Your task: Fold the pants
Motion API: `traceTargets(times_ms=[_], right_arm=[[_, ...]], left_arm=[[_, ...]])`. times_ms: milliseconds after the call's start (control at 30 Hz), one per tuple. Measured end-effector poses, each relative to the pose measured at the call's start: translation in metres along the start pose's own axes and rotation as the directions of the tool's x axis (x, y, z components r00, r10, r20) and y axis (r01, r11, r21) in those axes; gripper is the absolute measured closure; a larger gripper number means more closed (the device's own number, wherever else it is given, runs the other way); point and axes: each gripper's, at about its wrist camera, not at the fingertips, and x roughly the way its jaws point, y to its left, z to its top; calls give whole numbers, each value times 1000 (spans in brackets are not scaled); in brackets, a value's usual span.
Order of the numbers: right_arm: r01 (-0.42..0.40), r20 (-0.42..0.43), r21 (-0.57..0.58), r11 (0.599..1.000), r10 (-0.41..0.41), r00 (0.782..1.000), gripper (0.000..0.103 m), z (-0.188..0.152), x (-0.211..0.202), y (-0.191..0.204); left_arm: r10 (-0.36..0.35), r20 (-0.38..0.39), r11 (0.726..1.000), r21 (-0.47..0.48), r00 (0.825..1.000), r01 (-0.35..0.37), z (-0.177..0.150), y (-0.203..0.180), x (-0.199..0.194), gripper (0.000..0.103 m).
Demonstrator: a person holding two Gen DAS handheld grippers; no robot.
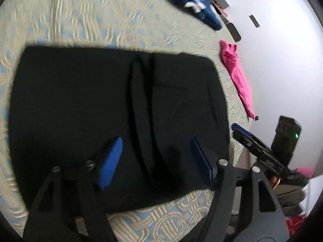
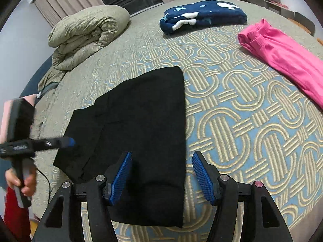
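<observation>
Black pants (image 1: pixel 80 104) lie folded into a flat rectangle on the patterned bedspread (image 2: pixel 242 111). In the left wrist view my left gripper (image 1: pixel 155 159) hovers open over the near part of the pants, nothing between its blue pads. In the right wrist view my right gripper (image 2: pixel 162 177) is open too. Its left pad is over the black pants (image 2: pixel 141 131), its right pad over bare bedspread, so the pants' right edge runs between them. The left gripper (image 2: pixel 66 142), held by a hand (image 2: pixel 22 181), reaches over the pants' left corner. The right gripper (image 1: pixel 240 130) shows beside the pants' right edge.
A pink garment (image 2: pixel 282 56) lies at the right of the bed, a folded navy blanket with white stars (image 2: pixel 201 16) at the far side, a rolled olive duvet (image 2: pixel 84 34) at the far left. The bed's edge and pale floor (image 1: pixel 282 60) are to the right.
</observation>
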Motion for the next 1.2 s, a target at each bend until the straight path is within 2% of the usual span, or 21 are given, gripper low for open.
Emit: traceTargets(times_ms=[100, 133, 167, 200, 267, 333, 500, 600, 733, 933, 1100, 1200], right_arm=[[-14, 7, 20, 1000, 14, 1000, 39, 5, 2, -8], [-19, 6, 28, 999, 18, 1000, 39, 5, 2, -10], [-22, 4, 32, 999, 22, 1000, 39, 6, 4, -11], [-30, -2, 40, 999, 30, 1000, 39, 6, 6, -13], [-31, -12, 53, 998, 32, 999, 39, 8, 12, -14], [-36, -17, 69, 997, 37, 999, 39, 8, 15, -17], [-37, -7, 71, 997, 38, 999, 39, 10, 10, -19], [-44, 17, 70, 997, 43, 999, 39, 11, 1, -20], [-64, 14, 51, 997, 63, 998, 39, 15, 0, -14], [-91, -21, -12, 996, 90, 996, 39, 14, 11, 9], [-105, -51, -91, 990, 100, 994, 39, 11, 18, 34], [-104, -87, -133, 986, 93, 992, 39, 8, 27, 45]], left_arm=[[-80, 37, 997, -8, 996, 80, 1, 2, 4, 33], [-142, 30, 990, -10, 989, 142, 3, 0, 6, 35], [-171, 27, 985, -8, 985, 172, 2, -2, 7, 44], [-177, 27, 984, 18, 984, 176, 2, -9, 10, 50], [-105, 42, 991, 89, 994, 101, 0, -23, 13, 80], [-58, 74, 990, 131, 996, 48, -2, -37, 10, 86], [-1, 175, 975, 217, 985, -37, -1, -69, -26, 88], [34, 215, 952, 290, 976, -97, 2, -84, -52, 88], [128, 248, 915, 344, 960, -210, -4, -88, -85, 88], [231, 259, 918, 262, 938, -298, -3, -50, -105, 88], [265, 266, 930, 183, 927, -318, -4, -15, -114, 89], [311, 273, 922, 145, 910, -359, -6, 6, -112, 92]])
